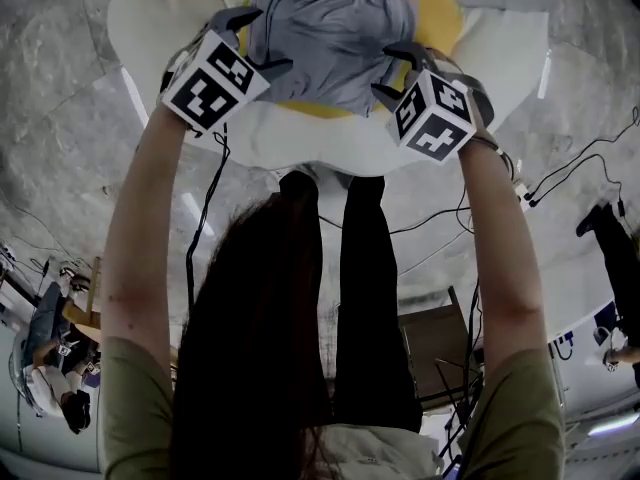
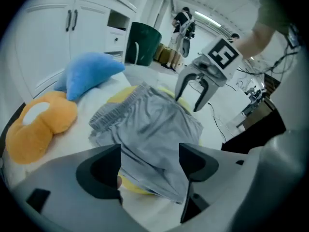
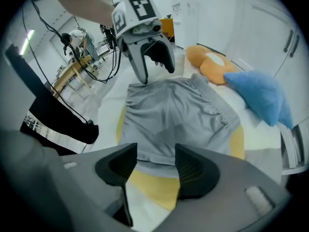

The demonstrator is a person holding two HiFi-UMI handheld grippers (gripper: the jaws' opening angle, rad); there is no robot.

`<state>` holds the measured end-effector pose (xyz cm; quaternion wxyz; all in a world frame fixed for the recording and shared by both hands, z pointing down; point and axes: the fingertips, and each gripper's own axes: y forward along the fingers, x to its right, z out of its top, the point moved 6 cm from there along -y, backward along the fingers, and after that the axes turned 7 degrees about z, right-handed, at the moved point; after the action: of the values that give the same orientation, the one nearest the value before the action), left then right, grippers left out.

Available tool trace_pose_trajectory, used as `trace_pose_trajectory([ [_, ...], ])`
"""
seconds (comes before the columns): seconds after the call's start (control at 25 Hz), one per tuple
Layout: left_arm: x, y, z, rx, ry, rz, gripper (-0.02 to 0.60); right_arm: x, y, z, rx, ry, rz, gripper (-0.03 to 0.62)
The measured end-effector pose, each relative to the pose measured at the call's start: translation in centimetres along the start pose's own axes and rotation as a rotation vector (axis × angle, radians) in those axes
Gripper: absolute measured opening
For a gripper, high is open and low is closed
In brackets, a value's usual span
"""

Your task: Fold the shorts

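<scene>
**A:** Status on the fold?

**B:** Not started, as far as I can judge. The shorts point(image 1: 325, 38) lie opened out on a yellow cushion point(image 3: 159, 187), which sits on what looks like a white bed point(image 1: 300, 138). The waistband is on the far side and the leg hems face me. The cloth is a bit rumpled and I see no crease or fold in it.

**A:** Grippers?

**B:** My left gripper point(image 2: 149, 153) has its jaws wide apart above one near leg hem, with cloth under the gap and nothing pinched. My right gripper point(image 3: 155, 153) is also spread, hovering at the other near hem and empty. Both point steeply down at the near edge.

**A:** So what's left?

**B:** Everything: pinch the hems or corners, bring one half over the other, then flatten. I expect the loose fabric to sag once it's lifted.

**A:** Any labels or brand?

**B:** No tag or print visible on the shorts. The marker cubes point(image 1: 213, 80) carry only black-and-white square patterns, no text. The orange plush point(image 2: 34, 124) and blue plush point(image 2: 89, 74) beyond the cushion are plain too.
</scene>
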<state>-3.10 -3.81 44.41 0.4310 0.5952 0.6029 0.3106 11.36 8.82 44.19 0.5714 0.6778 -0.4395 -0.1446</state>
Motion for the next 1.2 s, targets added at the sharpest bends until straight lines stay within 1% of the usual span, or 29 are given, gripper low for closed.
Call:
trace_pose_trajectory([
  [0.08,3.5,-0.1,-1.7,-0.012,0.074,-0.067,0.367,-2.3,1.5,0.6,0.007,-0.021,0.051,0.236],
  [0.16,6.5,0.4,-3.3,-0.058,0.13,-0.135,0.367,-4.7,3.3,0.6,-0.018,-0.056,0.096,0.235],
  [0.2,7.5,0.9,-4.1,-0.09,0.153,-0.151,0.367,-5.6,4.2,0.2,-0.043,-0.068,0.104,0.236],
  [0.28,8.1,1.9,-5.8,-0.165,0.179,-0.147,0.367,-6.4,5.5,-1.0,-0.111,-0.078,0.094,0.236],
  [0.36,7.5,2.7,-7.5,-0.226,0.155,-0.132,0.367,-6.8,6.2,-2.5,-0.166,-0.055,0.085,0.236],
  [0.48,6.3,2.6,-8.5,-0.232,0.079,-0.116,0.367,-7.3,6.2,-4.0,-0.182,0.003,0.098,0.235],
  [0.56,5.9,2.1,-8.5,-0.237,0.061,-0.12,0.367,-7.4,5.6,-4.1,-0.163,0.023,0.121,0.235],
  [0.64,5.5,1.2,-7.8,-0.227,0.078,-0.122,0.367,-6.8,4.2,-3.3,-0.099,0.06,0.149,0.236],
  [0.68,5.2,0.5,-7.1,-0.202,0.092,-0.115,0.367,-6.1,3.1,-2.6,-0.044,0.087,0.147,0.236],
  [0.76,3.7,-0.5,-5.1,-0.13,0.116,-0.087,0.367,-3.2,0.8,-1.0,0.072,0.129,0.089,0.236],
  [0.84,1.6,-0.2,-2.8,-0.077,0.122,-0.059,0.367,0.5,-0.9,0.2,0.134,0.126,0.0,0.236],
  [0.92,-0.2,0.9,-0.8,-0.051,0.103,-0.053,0.368,3.6,-1.6,1.1,0.145,0.104,-0.047,0.236],
  [1.04,-1.9,2.7,1.8,-0.032,0.041,-0.093,0.37,6.2,-1.3,2.4,0.126,0.076,-0.014,0.236],
  [1.12,-2.7,3.8,3.1,-0.039,0.015,-0.113,0.37,7.3,-0.9,2.5,0.073,0.042,0.006,0.238],
  [1.2,-3.7,4.8,3.9,-0.064,0.016,-0.104,0.373,8.7,-0.7,2.0,0.006,0.018,-0.004,0.238],
])
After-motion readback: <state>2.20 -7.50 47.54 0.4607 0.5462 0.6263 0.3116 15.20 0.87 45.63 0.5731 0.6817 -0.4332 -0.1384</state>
